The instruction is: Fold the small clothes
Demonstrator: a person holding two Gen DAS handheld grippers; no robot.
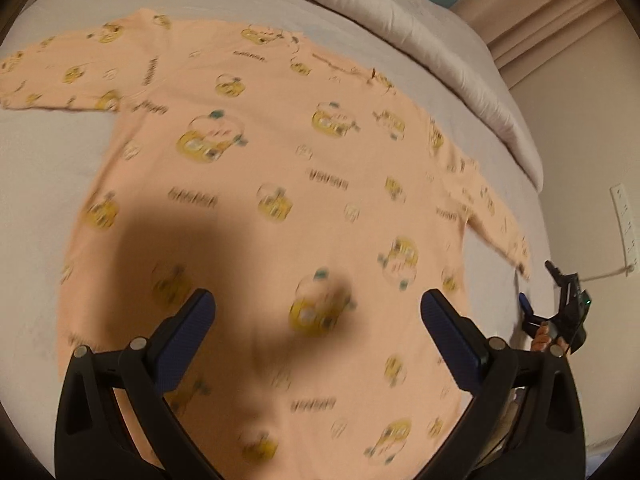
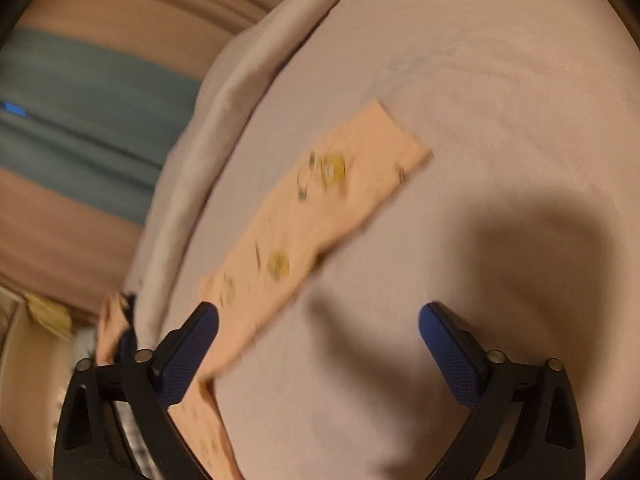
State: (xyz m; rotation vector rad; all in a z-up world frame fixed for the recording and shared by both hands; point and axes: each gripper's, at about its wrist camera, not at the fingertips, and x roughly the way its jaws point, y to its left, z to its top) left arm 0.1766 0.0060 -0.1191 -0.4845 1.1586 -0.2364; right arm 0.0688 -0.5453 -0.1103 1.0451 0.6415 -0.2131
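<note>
- While shirt [image 1: 280, 184] lies spread flat on bed [image 1: 48, 184], left gripper [image 1: 318, 310] hovers over its lower body, jaws spread, empty.
- Right gripper [image 2: 319, 322] spread, empty, just beside right sleeve [image 2: 320, 208].
- Best next: pinch sleeve cuff, fold inward, keep body flat.

left hand-held gripper [image 1: 318, 312] jaws spread wide, right hand-held gripper [image 2: 319, 324] likewise agape
</note>
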